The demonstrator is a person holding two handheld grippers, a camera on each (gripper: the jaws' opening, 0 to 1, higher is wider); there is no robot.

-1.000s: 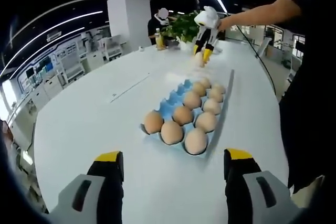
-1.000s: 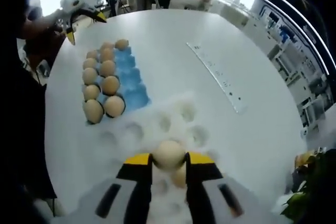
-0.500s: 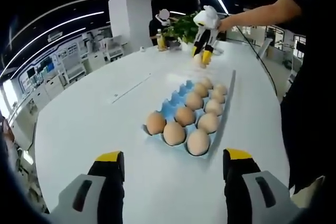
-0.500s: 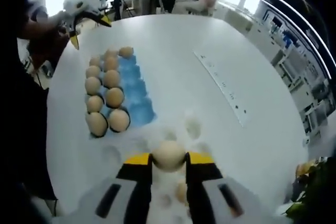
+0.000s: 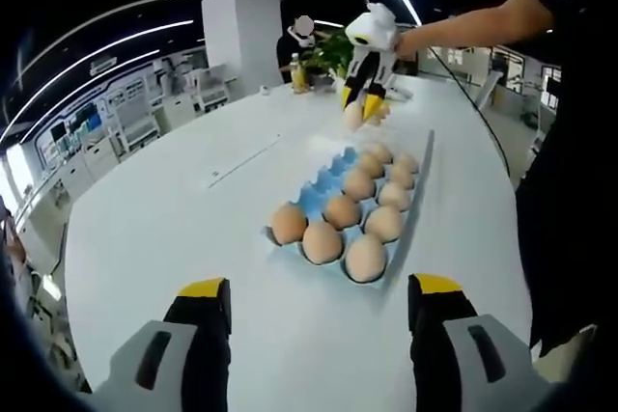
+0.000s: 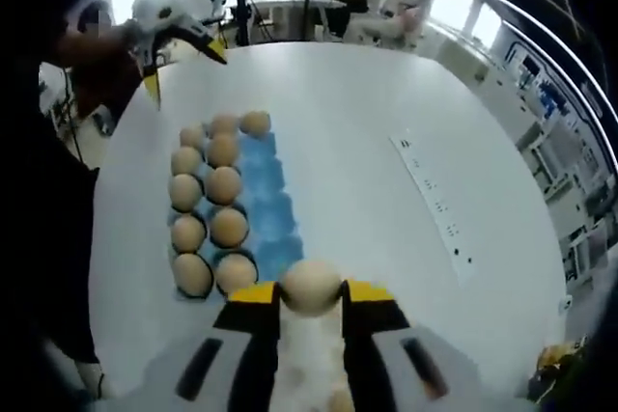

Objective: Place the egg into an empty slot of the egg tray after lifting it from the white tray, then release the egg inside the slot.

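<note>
- The egg (image 6: pixel 311 286) is pinched between the jaws of the right gripper (image 6: pixel 311 294) and carried in the air just short of the blue egg tray (image 6: pixel 268 207).
- 9 eggs are counted in the tray's left 2 rows; the empty blue slots along its right side are probably the target.
- The egg is best lowered straight into 1 empty slot, clear of its neighbours, before the jaws are eased apart.
- The left gripper (image 5: pixel 315 296) is held spread above the desk (image 5: pixel 174 229), holding nothing.
</note>
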